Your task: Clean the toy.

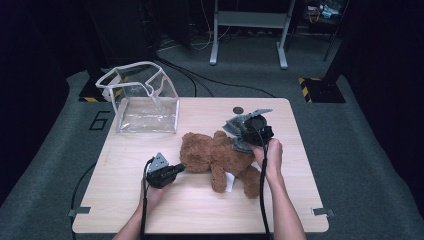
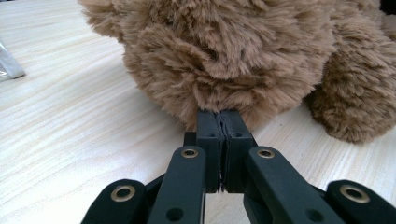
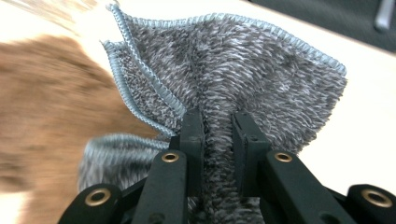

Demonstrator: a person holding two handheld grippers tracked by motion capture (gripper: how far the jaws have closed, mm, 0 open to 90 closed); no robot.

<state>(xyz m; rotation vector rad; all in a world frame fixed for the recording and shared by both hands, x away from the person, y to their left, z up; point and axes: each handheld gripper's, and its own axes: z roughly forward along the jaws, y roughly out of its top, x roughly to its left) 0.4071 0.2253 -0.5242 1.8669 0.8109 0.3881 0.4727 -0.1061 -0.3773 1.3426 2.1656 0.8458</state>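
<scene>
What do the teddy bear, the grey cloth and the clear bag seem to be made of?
Teddy bear: brown plush, long fluffy pile.
Grey cloth: probably microfibre or terry, mottled loops, light stitched hem.
Clear bag: likely soft transparent plastic with white edging; it is see-through with glossy reflections.

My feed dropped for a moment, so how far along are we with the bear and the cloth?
Done: both claws have a grip. In hand: the left claw is pinched shut on the teddy bear's fur, and the right claw holds the grey cloth bunched above the bear. Left: the clear bag looks empty at the table's far left.
</scene>
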